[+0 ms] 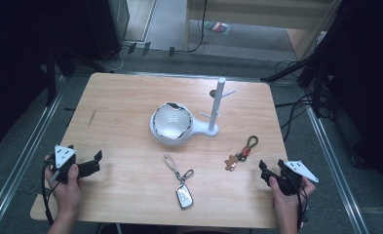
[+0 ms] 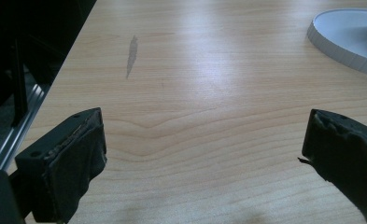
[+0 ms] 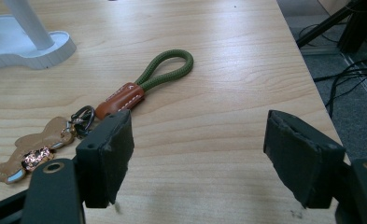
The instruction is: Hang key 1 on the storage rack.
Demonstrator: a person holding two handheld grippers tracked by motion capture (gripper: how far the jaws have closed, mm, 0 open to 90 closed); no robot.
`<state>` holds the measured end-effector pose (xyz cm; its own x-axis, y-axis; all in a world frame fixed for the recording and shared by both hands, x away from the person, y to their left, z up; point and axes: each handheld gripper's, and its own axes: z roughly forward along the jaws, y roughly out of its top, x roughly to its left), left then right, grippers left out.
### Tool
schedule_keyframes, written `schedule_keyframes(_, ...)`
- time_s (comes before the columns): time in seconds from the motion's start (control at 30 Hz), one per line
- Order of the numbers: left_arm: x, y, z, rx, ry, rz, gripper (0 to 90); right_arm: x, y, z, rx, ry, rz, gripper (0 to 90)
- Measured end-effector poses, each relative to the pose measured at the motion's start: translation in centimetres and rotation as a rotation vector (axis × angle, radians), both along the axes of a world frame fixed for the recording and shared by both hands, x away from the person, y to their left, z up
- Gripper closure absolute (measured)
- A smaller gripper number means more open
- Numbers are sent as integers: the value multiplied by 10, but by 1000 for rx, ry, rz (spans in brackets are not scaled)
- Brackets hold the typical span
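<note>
On the wooden table point(image 1: 130, 97) lie two keychains. One has a green rope loop point(image 3: 165, 70), a brown leather band and a tan bear charm point(image 3: 34, 147); in the high view this keychain point(image 1: 242, 152) lies right of centre. A car key on a silver clip point(image 1: 181, 187) lies near the front middle. My right gripper point(image 3: 197, 154) stands open just in front of the green keychain, nothing between its jaws; from above my right gripper point(image 1: 265, 170) sits at the front right. My left gripper point(image 2: 204, 154) is open over bare wood, and my left gripper point(image 1: 97, 163) rests at the front left.
A white stand with a round dish point(image 1: 170, 123) and an upright peg post point(image 1: 217, 105) occupies the table's middle; its base point(image 2: 344, 37) shows far right in the left gripper view. Cables and dark stands lie on the floor beyond the right edge point(image 3: 340, 60).
</note>
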<state>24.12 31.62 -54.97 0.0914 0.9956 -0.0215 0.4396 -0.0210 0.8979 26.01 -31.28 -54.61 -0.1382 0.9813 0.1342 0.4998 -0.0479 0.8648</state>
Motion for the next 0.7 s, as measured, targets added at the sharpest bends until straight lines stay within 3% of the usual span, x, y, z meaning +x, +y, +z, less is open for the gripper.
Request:
schedule_keyframes(0.23, 0, 0, 0, 3, 1, 1, 0, 0, 0, 0, -16, 10, -11, 245)
schedule_keyframes(0.47, 0, 0, 0, 1, 0, 1, 0, 2, 4, 2, -69, 35, -23, 232)
schedule_keyframes(0.6, 1, 0, 0, 3, 6, 1, 0, 3, 4, 6, -42, 33, -35, 254)
schedule_keyframes(0.7, 1, 0, 0, -1, 6, 5, 0, 5, 10, 13, -58, 49, -43, 268)
